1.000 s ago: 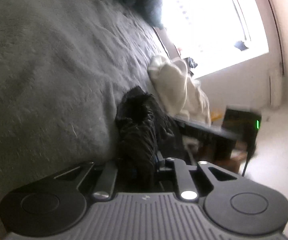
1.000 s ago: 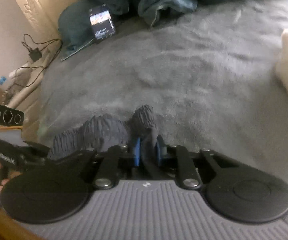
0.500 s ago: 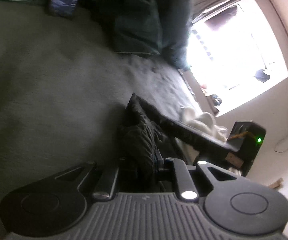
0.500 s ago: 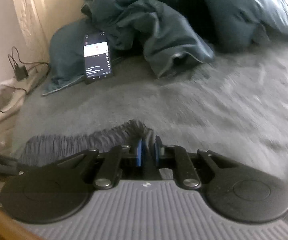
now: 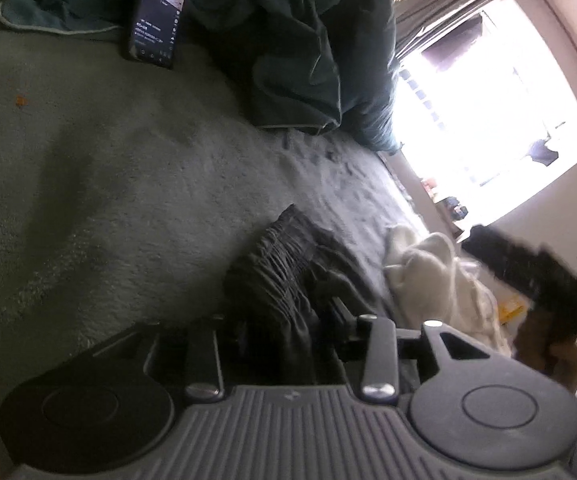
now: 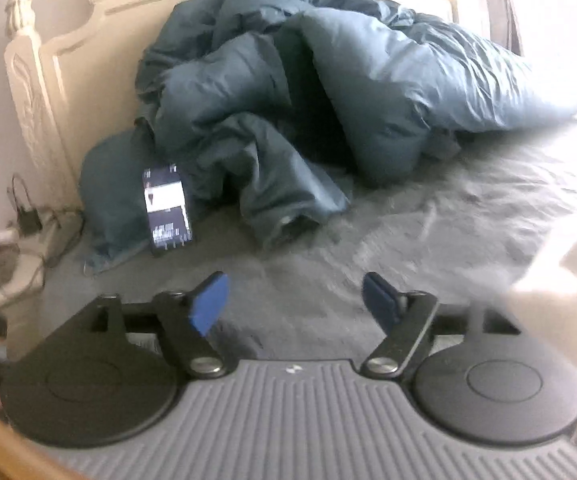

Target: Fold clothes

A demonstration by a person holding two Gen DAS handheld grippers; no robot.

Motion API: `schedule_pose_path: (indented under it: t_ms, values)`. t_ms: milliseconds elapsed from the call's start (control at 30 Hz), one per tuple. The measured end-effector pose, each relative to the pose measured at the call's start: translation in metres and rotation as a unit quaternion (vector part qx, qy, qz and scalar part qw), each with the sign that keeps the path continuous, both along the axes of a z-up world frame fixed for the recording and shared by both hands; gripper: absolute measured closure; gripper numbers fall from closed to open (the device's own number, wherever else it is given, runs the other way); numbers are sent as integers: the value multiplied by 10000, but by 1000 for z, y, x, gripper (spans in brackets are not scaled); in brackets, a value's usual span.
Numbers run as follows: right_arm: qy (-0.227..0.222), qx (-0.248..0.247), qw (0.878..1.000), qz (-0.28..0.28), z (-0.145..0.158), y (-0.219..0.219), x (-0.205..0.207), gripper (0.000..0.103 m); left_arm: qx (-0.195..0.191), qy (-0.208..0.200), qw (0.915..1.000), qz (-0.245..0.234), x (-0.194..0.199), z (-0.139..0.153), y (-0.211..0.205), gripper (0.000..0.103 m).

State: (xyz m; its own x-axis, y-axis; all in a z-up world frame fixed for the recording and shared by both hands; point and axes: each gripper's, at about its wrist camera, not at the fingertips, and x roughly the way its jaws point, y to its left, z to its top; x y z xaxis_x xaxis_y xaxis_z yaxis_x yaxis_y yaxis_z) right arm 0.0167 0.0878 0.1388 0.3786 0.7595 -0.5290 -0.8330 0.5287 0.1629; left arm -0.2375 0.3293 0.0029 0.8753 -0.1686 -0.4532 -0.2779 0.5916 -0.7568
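A dark garment with a gathered waistband (image 5: 276, 272) lies crumpled on the grey blanket (image 5: 108, 180). Its near part sits between the fingers of my left gripper (image 5: 288, 320). Those jaws are opening, and the cloth rests loosely between them. My right gripper (image 6: 294, 296) hangs above the blanket (image 6: 448, 208) with its blue pads (image 6: 208, 304) far apart, still opening, and nothing between them. In the left wrist view it shows as a dark blur (image 5: 528, 272) at the right.
A pale garment pile (image 5: 428, 276) lies right of the dark one, at the right edge (image 6: 568, 264) of the right view. A teal duvet (image 6: 328, 80) and a lit phone (image 6: 166, 208) lie by the carved headboard (image 6: 48, 60). Cables (image 6: 28, 216) sit at left.
My right gripper let go of the dark garment, opened wide and rose. The left jaws widened slightly, and the garment sank onto the blanket.
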Motion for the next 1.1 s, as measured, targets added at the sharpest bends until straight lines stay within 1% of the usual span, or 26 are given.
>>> schedule_pose_path:
  t_ms: [33,100,133,200,267,300,367,400,433,467,500,533,567,633,700,733,767,800,833,867,900,967,1000,1033,1067,1100]
  values:
    - [11,-64,10000,20,-2,-2,-2,23,-122,17,9999,18,7,1,1,63]
    - [35,-148,9999,1,-13,4,-6,23,-309,144,9993,171,-2,0,5,70]
    - [69,-169,9998,53,-19,11,-8,23,-288,202,9991,248,-5,-1,7,71]
    - [145,-216,9994,245,-34,30,-13,23,-43,388,9988,311,-9,1,8,75]
    - [201,-297,9981,500,-52,54,-20,23,62,500,9980,394,-20,3,9,77]
    - [84,-520,9967,615,-64,67,-25,23,114,539,9972,502,-30,5,10,77]
    - [-176,-1066,9924,597,-91,87,-27,23,335,598,9953,687,-48,13,6,76]
    - [-125,-1125,9919,575,-103,88,-25,23,567,656,9928,828,-57,19,3,78]
    - [-68,-1145,9919,547,-113,89,-22,21,957,726,9874,1025,-63,28,-2,77]
    - [19,-972,9941,488,-118,84,-19,19,1392,730,9802,1205,-68,39,-8,67]
    - [118,-839,9954,455,-120,80,-16,19,1755,633,9735,1323,-71,48,-15,56]
    - [190,-781,9957,454,-119,78,-13,19,1954,464,9699,1379,-71,54,-21,56]
    - [234,-756,9959,447,-118,77,-12,18,2109,286,9680,1327,-68,60,-26,56]
    - [244,-804,9956,416,-113,79,-12,18,2278,-41,9696,895,-48,69,-36,56]
    - [167,-838,9956,379,-104,79,-14,18,2373,-149,9707,338,-21,70,-48,56]
    - [55,-770,9962,394,-98,75,-17,18,2495,-137,9682,144,-8,65,-54,56]
    - [-57,-702,9967,408,-93,70,-19,18,2713,22,9625,-30,5,57,-60,57]
    - [-212,-661,9967,422,-88,67,-22,18,2981,310,9539,-181,19,46,-66,59]
    - [-584,-779,9943,424,-86,66,-26,18,3238,499,9443,-296,29,36,-71,61]
    - [-959,-1004,9896,367,-89,68,-28,17,3484,562,9350,-365,32,27,-75,62]
    - [-1277,-1335,9824,274,-97,73,-29,17,3727,624,9248,-433,34,17,-80,62]
    - [-1300,-1764,9756,138,-117,78,-20,17,4165,738,9046,-526,32,9,-91,61]
    - [-1075,-1597,9813,56,-122,74,-13,17,4292,798,8981,-530,33,9,-95,61]
    - [-865,-1441,9858,-25,-127,71,-6,16,4355,826,8948,-537,36,7,-95,61]
    - [-775,-1370,9875,-113,-126,69,-2,15,4373,829,8938,-544,41,6,-93,61]
    - [-857,-1408,9860,-236,-124,69,0,15,4356,825,8947,-544,42,6,-91,61]
